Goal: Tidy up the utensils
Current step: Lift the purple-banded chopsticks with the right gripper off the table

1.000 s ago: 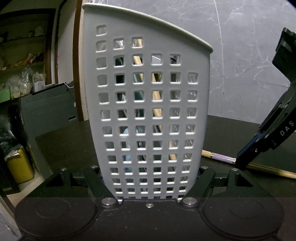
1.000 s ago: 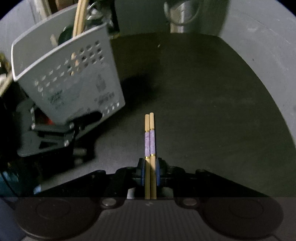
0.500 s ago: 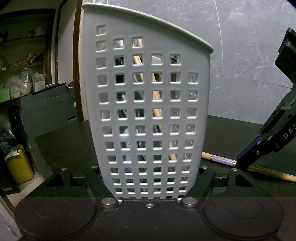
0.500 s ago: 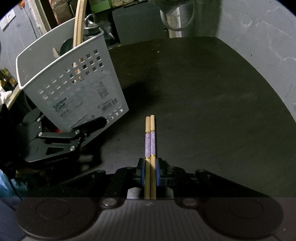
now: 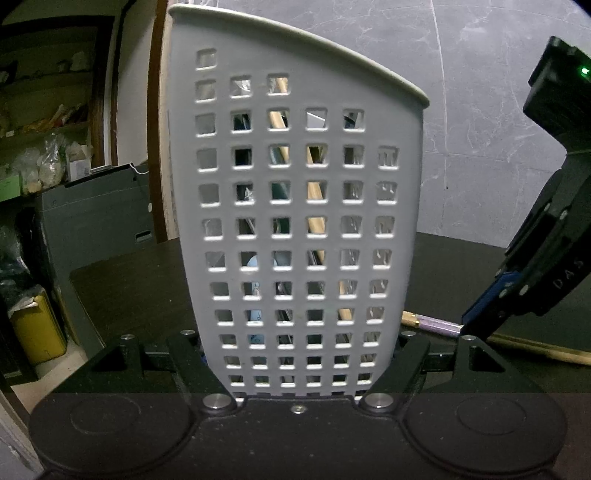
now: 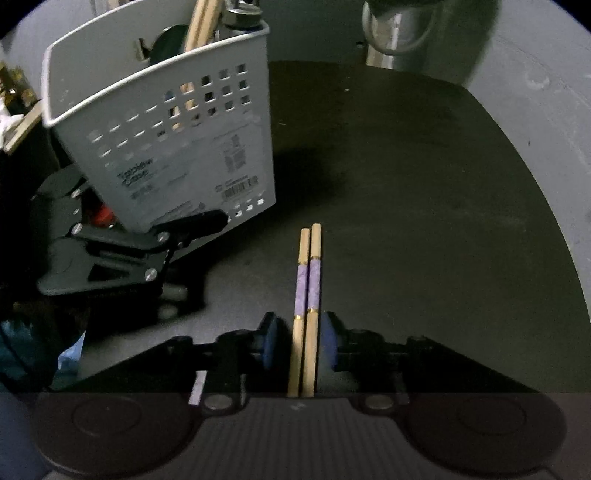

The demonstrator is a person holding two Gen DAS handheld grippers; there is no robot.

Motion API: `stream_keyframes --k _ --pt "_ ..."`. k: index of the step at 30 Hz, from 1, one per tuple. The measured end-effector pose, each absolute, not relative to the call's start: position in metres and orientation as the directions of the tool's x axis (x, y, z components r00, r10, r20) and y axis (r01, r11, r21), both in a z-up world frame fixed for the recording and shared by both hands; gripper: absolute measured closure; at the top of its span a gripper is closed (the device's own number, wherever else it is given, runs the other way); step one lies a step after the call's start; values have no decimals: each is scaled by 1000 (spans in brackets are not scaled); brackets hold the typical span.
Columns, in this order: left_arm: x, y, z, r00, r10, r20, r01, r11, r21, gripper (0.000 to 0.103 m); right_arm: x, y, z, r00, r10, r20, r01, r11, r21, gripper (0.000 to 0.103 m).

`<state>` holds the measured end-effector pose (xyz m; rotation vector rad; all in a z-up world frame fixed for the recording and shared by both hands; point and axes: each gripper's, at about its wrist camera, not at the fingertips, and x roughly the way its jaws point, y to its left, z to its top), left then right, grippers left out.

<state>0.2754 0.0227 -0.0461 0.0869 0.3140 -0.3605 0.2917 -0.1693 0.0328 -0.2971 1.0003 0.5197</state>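
Observation:
A white perforated utensil basket (image 5: 295,206) holds wooden and other utensils. My left gripper (image 5: 301,354) is shut on its base; the basket (image 6: 166,129) leans, with that gripper's finger (image 6: 177,229) at its lower edge. A pair of wooden chopsticks (image 6: 308,295) with purple bands lies on the black table (image 6: 424,221). My right gripper (image 6: 300,343) stands open around them, the pads a little apart from the sticks. The left wrist view shows the chopsticks (image 5: 432,325) to the right of the basket, under my right gripper (image 5: 476,321).
A metal mug or pot (image 6: 399,33) stands at the table's far edge. A grey marbled wall (image 5: 480,129) is behind. A dark cabinet (image 5: 92,221) and a yellow bin (image 5: 37,332) stand left of the table.
My right gripper has opened and let go of the chopsticks, which now lie between its pads. The basket appears closer in the right wrist view. The left gripper holds as before.

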Motion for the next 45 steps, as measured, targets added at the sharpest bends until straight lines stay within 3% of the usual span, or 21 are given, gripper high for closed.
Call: stream_keyframes --k 6,12,13,17,23,28,32,33,41,44,45 --pt "276 27 -48 887 -342 -311 365 931 18 28 296 -166 33 433 280 -857 -531 848 9 91" --pt "276 28 -50 887 -342 -309 365 931 18 28 288 -190 36 503 400 -766 -483 865 135 91" --pt "276 28 -50 888 -342 -308 365 931 18 28 285 -192 37 519 412 -749 -483 864 140 103" --pt "276 27 -50 887 -339 -312 364 931 23 28 274 -207 47 583 471 -662 -459 863 209 103" --pt "274 25 -49 889 -334 -314 361 932 29 28 282 -210 31 531 463 -710 -452 863 226 101" --pt "274 24 -49 889 -333 -313 360 932 31 28 287 -212 21 509 461 -727 -441 865 240 88" --pt "274 23 -49 889 -333 -315 361 932 33 28 288 -201 13 511 442 -737 -454 867 204 89" --pt "274 23 -48 889 -333 -315 361 932 34 28 287 -199 13 508 442 -739 -456 866 204 96" --pt "274 23 -48 889 -332 -316 361 932 34 28 282 -185 11 465 476 -746 -502 836 221 96" --pt "274 23 -48 888 -332 -317 361 932 35 28 286 -191 12 439 500 -747 -478 834 277 92" --pt "274 23 -48 888 -332 -317 361 932 35 28 288 -194 12 431 513 -743 -463 832 306 86"
